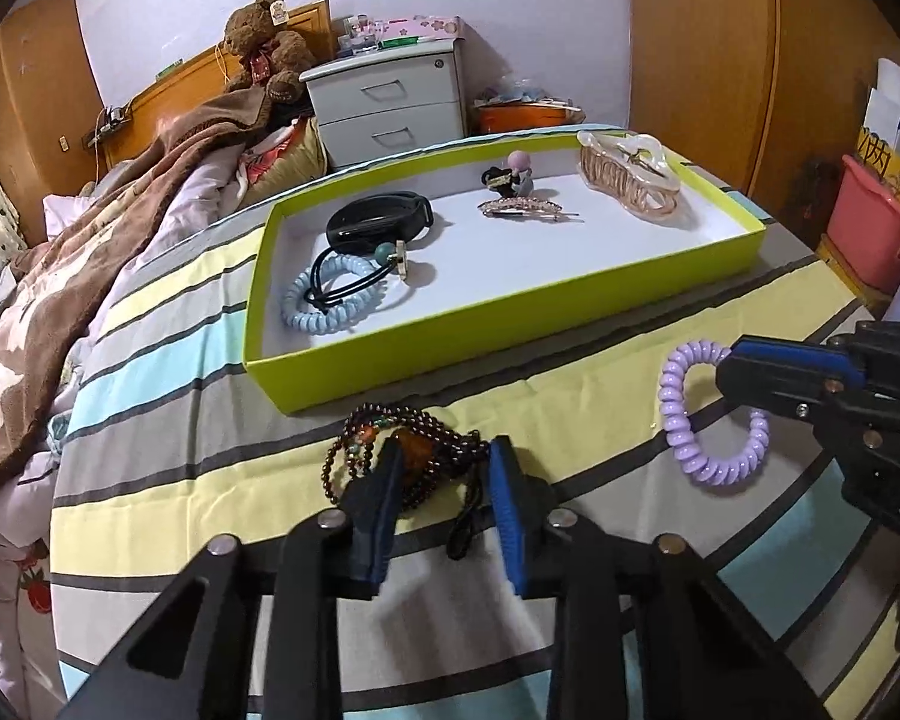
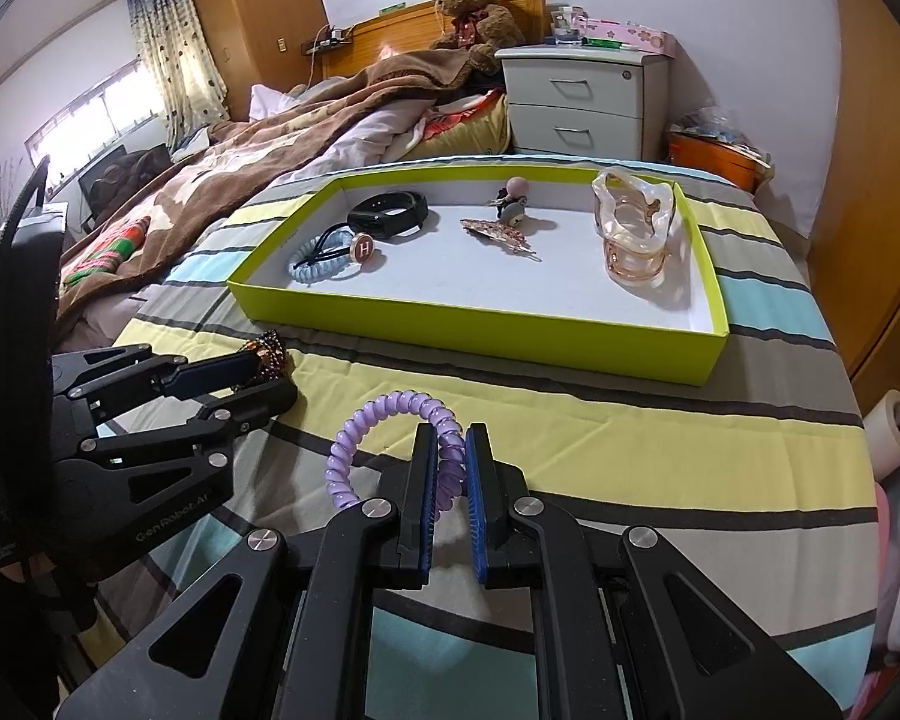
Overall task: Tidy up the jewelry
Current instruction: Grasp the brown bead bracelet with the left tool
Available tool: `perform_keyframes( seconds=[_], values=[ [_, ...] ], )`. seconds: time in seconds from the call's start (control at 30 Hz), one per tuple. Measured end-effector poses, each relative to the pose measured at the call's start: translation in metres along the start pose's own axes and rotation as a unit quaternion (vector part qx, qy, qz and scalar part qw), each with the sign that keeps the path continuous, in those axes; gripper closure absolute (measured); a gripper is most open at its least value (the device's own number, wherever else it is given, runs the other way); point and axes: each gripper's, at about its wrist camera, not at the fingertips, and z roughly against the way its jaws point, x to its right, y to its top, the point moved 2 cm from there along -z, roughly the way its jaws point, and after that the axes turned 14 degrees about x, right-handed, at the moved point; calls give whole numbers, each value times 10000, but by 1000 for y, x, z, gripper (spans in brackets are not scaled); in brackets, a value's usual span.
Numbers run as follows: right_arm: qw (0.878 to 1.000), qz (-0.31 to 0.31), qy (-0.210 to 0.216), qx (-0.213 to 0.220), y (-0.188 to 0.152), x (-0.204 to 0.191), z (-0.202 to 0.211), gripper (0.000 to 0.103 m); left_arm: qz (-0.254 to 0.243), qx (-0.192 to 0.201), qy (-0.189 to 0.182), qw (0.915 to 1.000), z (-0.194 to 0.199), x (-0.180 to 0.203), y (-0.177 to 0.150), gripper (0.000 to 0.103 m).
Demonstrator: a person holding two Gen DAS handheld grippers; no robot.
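Striped bedding carries the green tray (image 1: pixel 510 354); just before its near wall, the left gripper (image 1: pixel 444 474) clamps the bead necklace (image 1: pixel 354 456), the right gripper (image 2: pixel 450 462) the purple coil tie (image 2: pixel 354 456), both tray-bound.

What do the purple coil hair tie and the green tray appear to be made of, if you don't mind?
Purple coil hair tie: probably glossy plastic, since its smooth spiral loops catch highlights. Green tray: apparently matte cardboard, with thin, straight folded walls and a white lining.

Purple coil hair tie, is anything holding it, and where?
Yes. The right tool is shut on the purple hair tie, pinching one side of its loop. The rest hangs free, over the bed.
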Motion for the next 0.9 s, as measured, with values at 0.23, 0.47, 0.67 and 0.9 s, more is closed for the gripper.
perform_keyframes(
  seconds=[0.23, 0.47, 0.67, 0.9],
  values=[
    [10000, 0, -1, 5, 0, 0, 0, 94, 378, 137, -169, 9990, 7, -8, -2, 84],
    [10000, 9, 6, 42, 1, -1, 4, 94, 522, 227, -181, 9982, 13, -12, 0, 86],
    [9999, 30, -6, 98, 4, -4, 8, 93, 615, 342, -159, 9974, 21, -16, 4, 86],
    [9997, 90, -17, 211, 10, -10, 18, 94, 675, 502, -159, 9963, 35, -18, 11, 86]
  ],
)
